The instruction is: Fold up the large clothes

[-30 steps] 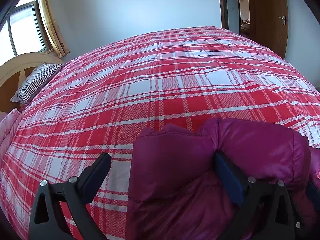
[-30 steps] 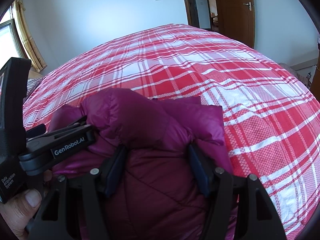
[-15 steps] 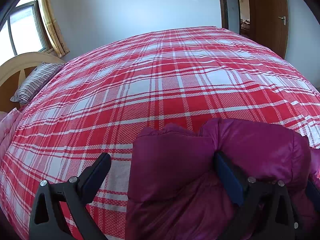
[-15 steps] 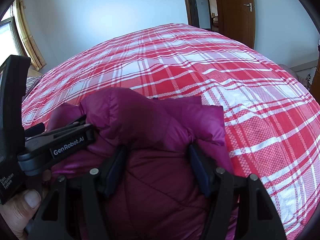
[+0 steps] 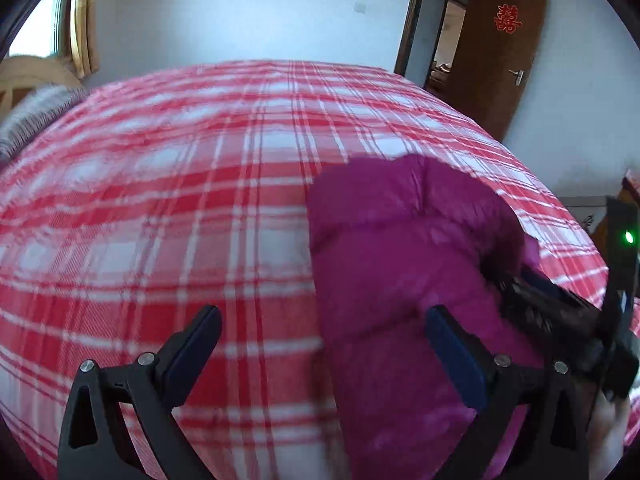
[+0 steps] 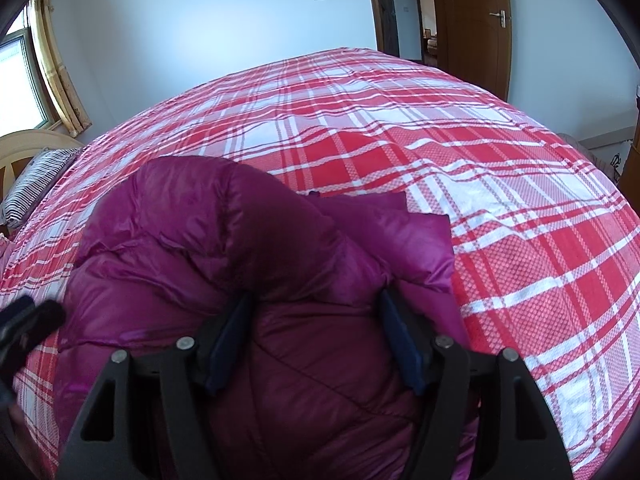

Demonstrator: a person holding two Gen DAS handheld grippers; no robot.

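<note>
A magenta puffer jacket [image 6: 256, 256] lies bunched on the red and white plaid bed [image 6: 500, 208]. My right gripper [image 6: 316, 320] sits pressed into the jacket, its fingers wide apart with padded fabric bulging between them. In the left wrist view the jacket [image 5: 400, 248] lies right of centre. My left gripper [image 5: 320, 336] is open; its left finger [image 5: 192, 344] is over bare bedspread [image 5: 160, 208] and its right finger [image 5: 456, 344] rests against the jacket's edge. The right gripper's body [image 5: 568, 320] shows at the far right there.
A striped pillow [image 6: 32, 188] and a wooden headboard [image 6: 24, 148] are at the left. A window with yellow curtains [image 6: 56, 76] is behind them. A brown door [image 6: 472, 12] stands open at the back right.
My left gripper has drawn back and to the left, off the jacket, and its view is now motion-blurred. My right gripper stays pressed into the jacket.
</note>
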